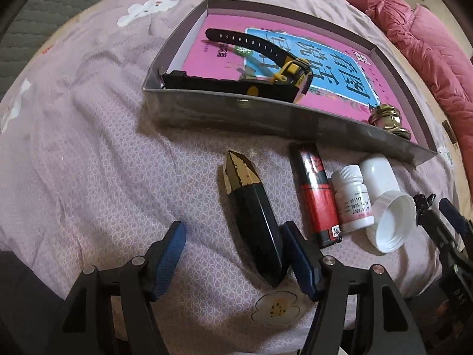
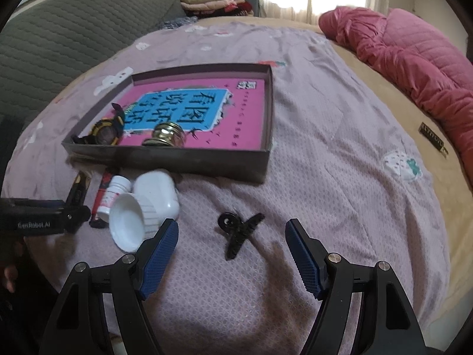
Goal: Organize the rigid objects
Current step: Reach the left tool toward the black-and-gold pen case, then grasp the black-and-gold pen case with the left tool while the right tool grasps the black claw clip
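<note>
The black and gold case (image 1: 251,216) could be nudged or rolled on the soft bed (image 1: 88,148) if it is struck off-centre, since it lies close against one pad of the left gripper (image 1: 233,261). It is long, faceted and glossy, lying just short of the box (image 1: 236,112). Both the left gripper and the right gripper (image 2: 232,256) are held wide open, with nothing gripped.

Left gripper (image 1: 233,254) is pointing steeply down, jaws standing wide; right gripper (image 2: 232,254) is angling down, jaws apart.
</note>
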A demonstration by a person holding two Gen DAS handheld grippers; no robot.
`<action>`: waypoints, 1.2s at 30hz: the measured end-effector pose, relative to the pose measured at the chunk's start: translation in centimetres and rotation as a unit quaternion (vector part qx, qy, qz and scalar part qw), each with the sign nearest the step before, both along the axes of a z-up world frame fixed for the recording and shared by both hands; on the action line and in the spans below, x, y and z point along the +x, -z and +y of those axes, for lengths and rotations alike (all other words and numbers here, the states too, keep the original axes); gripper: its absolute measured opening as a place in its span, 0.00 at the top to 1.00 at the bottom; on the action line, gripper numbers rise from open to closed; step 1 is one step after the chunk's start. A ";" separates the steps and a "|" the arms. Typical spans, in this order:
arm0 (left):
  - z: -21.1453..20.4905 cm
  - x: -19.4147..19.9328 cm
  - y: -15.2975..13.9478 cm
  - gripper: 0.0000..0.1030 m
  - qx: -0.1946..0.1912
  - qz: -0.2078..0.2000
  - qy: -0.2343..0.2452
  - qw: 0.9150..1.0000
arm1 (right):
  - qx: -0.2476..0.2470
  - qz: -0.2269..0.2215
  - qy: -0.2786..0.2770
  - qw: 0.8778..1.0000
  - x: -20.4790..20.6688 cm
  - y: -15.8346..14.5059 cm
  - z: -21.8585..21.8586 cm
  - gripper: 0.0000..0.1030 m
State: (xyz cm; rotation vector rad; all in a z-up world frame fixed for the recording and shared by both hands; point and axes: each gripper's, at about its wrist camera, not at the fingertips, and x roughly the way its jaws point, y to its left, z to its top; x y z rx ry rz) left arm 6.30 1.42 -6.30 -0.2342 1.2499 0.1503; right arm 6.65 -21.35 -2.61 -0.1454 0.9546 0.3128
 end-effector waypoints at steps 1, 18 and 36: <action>-0.1 0.0 0.1 0.35 0.001 -0.002 0.004 1.000 | -0.006 0.002 0.003 1.000 0.1 0.2 -0.1 0.26; 1.9 -0.3 -0.2 0.47 -0.031 -0.025 0.020 0.999 | -0.029 0.027 0.020 0.999 1.8 2.1 -0.8 0.42; 4.3 -0.5 -0.5 0.65 -0.047 -0.032 0.011 0.998 | 0.030 0.047 0.055 0.997 2.5 2.4 -2.3 0.66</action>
